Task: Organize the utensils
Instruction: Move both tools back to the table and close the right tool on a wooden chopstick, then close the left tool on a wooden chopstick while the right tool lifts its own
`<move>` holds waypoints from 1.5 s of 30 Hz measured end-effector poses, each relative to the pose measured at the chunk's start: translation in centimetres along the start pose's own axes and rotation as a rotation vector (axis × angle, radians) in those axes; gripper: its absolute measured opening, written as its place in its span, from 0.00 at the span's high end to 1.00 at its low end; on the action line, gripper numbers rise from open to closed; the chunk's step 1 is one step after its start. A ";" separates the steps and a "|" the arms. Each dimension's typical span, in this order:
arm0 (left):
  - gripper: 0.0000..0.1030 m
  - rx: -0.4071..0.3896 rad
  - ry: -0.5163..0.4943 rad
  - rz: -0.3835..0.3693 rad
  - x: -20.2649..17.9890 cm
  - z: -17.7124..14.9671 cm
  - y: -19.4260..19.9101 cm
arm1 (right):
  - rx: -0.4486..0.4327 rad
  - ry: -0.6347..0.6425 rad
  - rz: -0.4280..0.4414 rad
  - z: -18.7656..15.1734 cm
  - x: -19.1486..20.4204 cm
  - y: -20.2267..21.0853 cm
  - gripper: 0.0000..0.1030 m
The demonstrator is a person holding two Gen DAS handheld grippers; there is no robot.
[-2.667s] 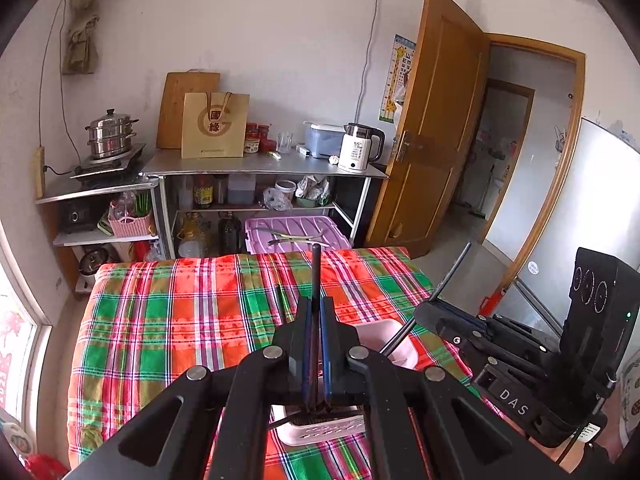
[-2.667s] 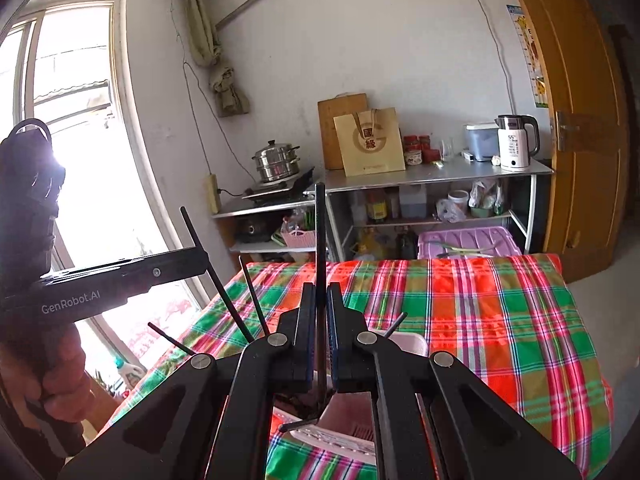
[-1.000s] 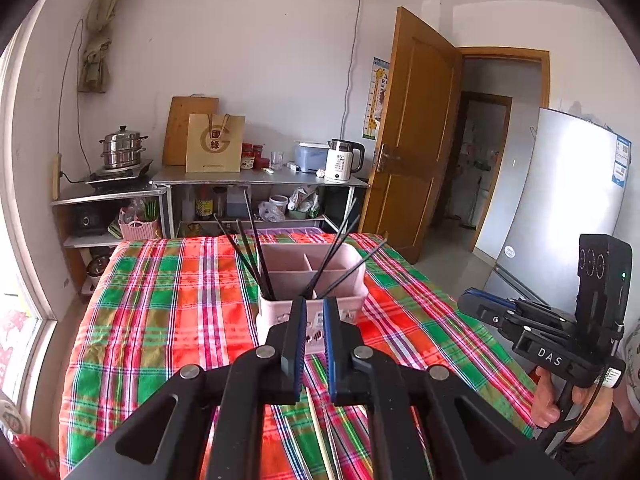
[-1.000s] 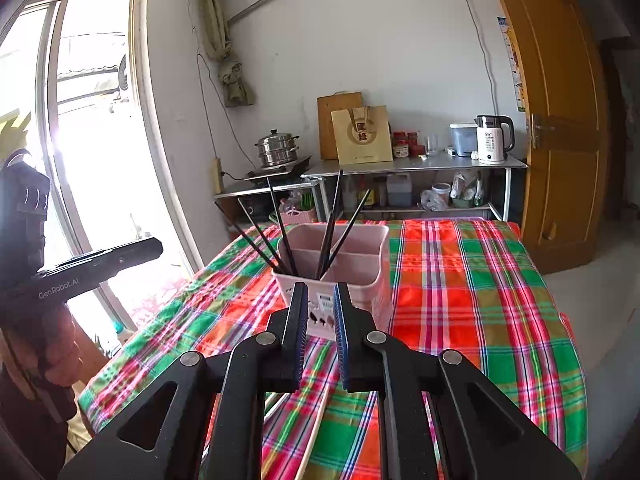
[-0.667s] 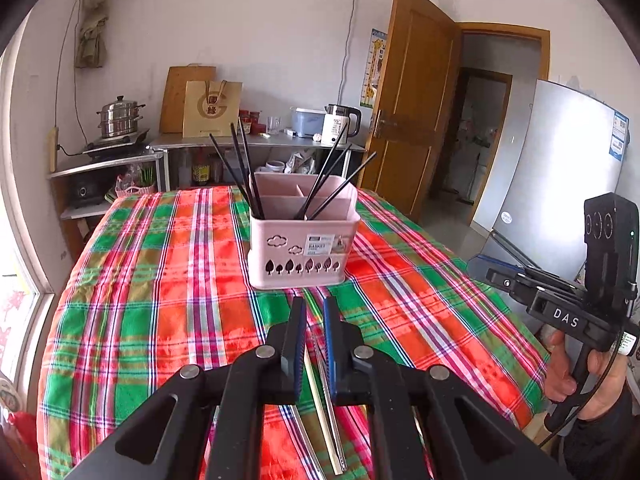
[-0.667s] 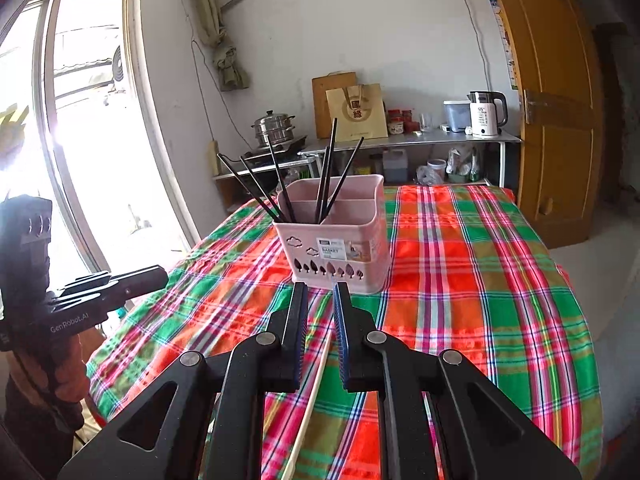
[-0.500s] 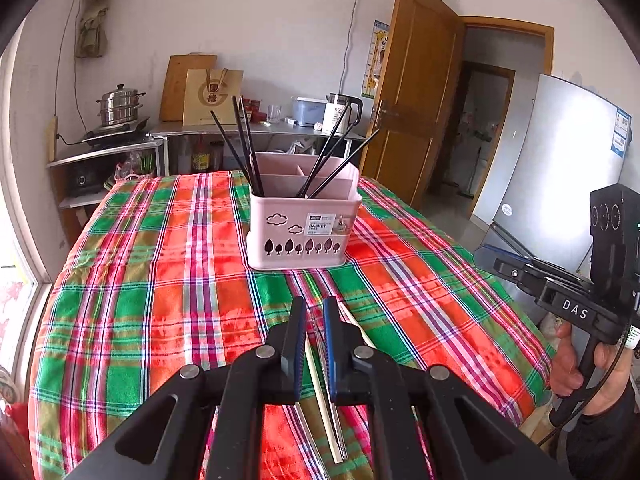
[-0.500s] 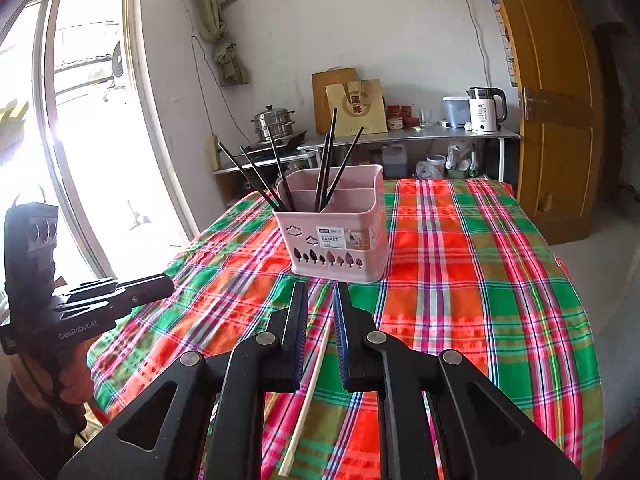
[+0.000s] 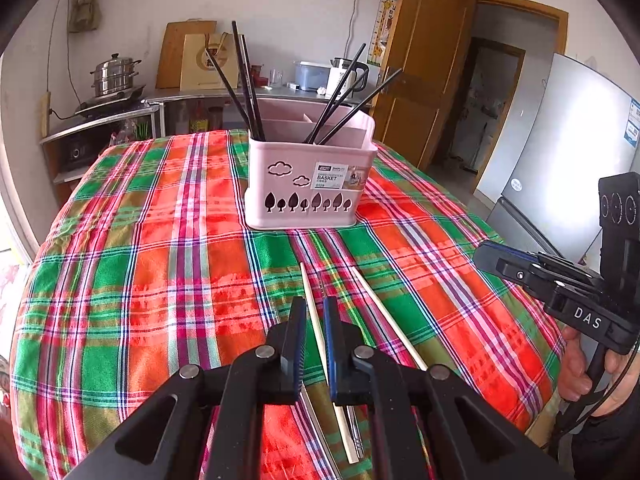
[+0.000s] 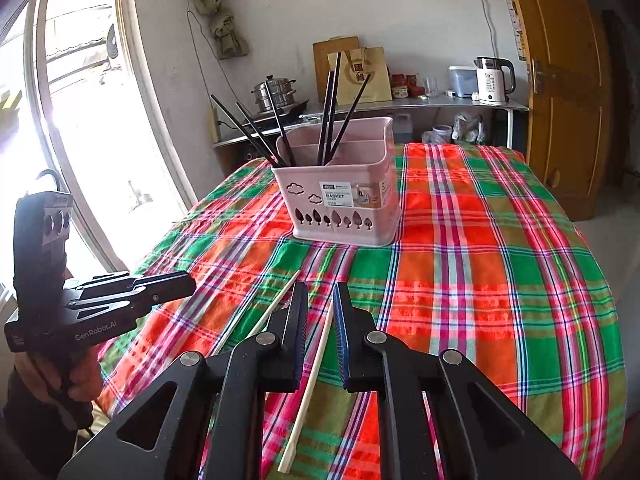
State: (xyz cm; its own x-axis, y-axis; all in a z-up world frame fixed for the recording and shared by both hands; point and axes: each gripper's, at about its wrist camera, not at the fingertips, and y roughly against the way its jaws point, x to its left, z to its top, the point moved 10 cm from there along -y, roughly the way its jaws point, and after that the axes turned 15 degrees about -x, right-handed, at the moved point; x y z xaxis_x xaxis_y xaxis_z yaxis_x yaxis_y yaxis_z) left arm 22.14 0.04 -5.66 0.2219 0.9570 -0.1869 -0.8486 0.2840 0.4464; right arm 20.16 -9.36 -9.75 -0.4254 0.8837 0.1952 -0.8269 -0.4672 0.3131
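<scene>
Basket on plaid cloth, black chopsticks inside. Two pale chopsticks lie on cloth near-side of basket. Left gripper clenched, empty. Right gripper jaws slightly apart, gripping nothing.

The left tongs point forward and downward, jaws nearly together with only a narrow gap between the pads. The right tongs tilt down likewise, jaws parted a little wider and gripping nothing. Each is carried by a person's hand: the right hand wraps the handle below its device, and the left hand does the same.
</scene>
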 end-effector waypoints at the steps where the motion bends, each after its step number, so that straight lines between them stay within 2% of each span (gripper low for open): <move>1: 0.92 0.010 0.003 0.002 0.1 -0.2 -0.4 | 0.007 0.000 0.001 -0.2 0.0 -0.2 0.87; 5: 0.83 0.045 0.013 0.005 0.6 -0.8 -2.1 | 0.037 0.002 0.002 -1.2 -0.1 -1.1 0.87; 18: 0.83 0.162 0.000 0.010 1.5 -2.7 -7.0 | 0.159 0.019 0.001 -4.4 -0.2 -5.4 0.87; 28: 0.83 0.203 0.010 -0.005 1.1 -3.4 -8.8 | 0.254 0.043 -0.023 -6.9 -0.4 -8.3 0.87; 33: 0.83 0.233 -0.001 0.011 1.1 -3.9 -9.8 | 0.261 0.058 -0.030 -7.0 -0.9 -8.4 0.88; 43: 0.83 0.230 -0.026 0.046 0.7 -3.5 -11.3 | 0.275 0.084 -0.052 -6.8 -3.9 -7.2 0.91; 45: 0.89 0.220 -0.029 0.065 0.8 -3.7 -11.1 | 0.278 0.092 -0.061 -6.8 -4.8 -6.9 0.93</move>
State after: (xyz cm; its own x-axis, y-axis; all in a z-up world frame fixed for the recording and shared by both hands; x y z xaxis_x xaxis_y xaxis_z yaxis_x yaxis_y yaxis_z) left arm 29.98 -2.58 -13.96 0.1867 0.9741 -0.1274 -0.7374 0.2246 0.6371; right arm 25.38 -10.20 -19.15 -0.4199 0.9034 0.0866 -0.7249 -0.3913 0.5669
